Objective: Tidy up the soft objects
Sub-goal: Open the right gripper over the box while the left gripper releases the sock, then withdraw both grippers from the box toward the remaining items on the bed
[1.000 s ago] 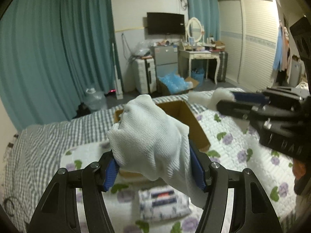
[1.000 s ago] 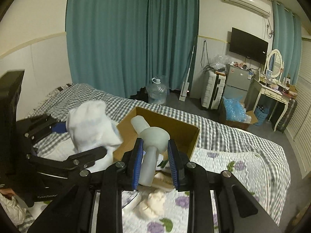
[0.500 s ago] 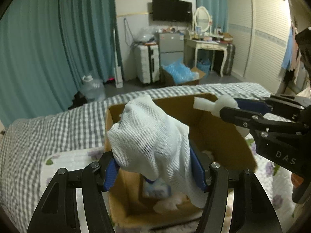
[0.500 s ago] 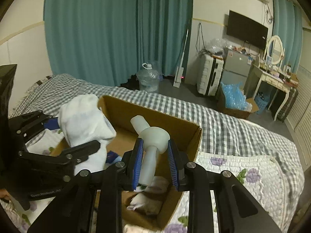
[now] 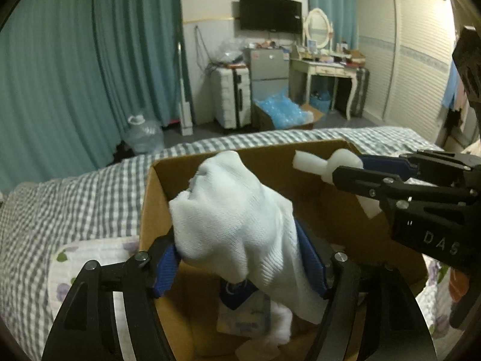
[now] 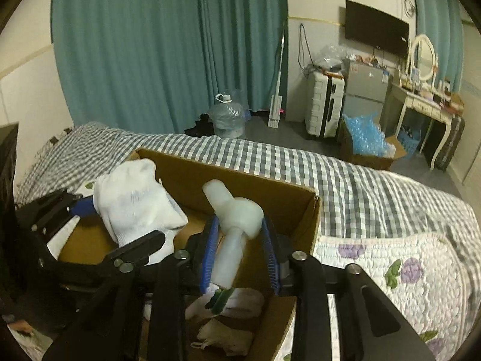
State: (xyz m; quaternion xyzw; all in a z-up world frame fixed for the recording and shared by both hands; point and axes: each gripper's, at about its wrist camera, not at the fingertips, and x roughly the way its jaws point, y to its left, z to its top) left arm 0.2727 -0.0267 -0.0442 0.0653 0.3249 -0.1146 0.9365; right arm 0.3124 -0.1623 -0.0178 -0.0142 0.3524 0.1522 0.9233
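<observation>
An open cardboard box (image 5: 270, 153) sits on the bed; it also shows in the right wrist view (image 6: 255, 180). My left gripper (image 5: 240, 258) is shut on a white knit cloth (image 5: 237, 222) and holds it over the box's near left part. My right gripper (image 6: 239, 252) is shut on a pale soft foam piece (image 6: 237, 219) shaped like a knobbed tube, held over the box's right part. In the left wrist view the foam piece (image 5: 327, 162) and right gripper (image 5: 375, 171) come in from the right. In the right wrist view the cloth (image 6: 135, 198) is at left.
Inside the box lie a blue-and-white packet (image 5: 243, 313), a white fluffy piece (image 5: 281, 325) and beige rolled cloths (image 6: 228, 331). The bed has a grey checked cover (image 6: 345, 180) and a floral quilt (image 6: 390, 270). A water jug (image 6: 227, 117) stands on the floor beyond.
Both grippers have moved forward and down over the box with their loads. The box now fills the lower view and its contents show beneath.
</observation>
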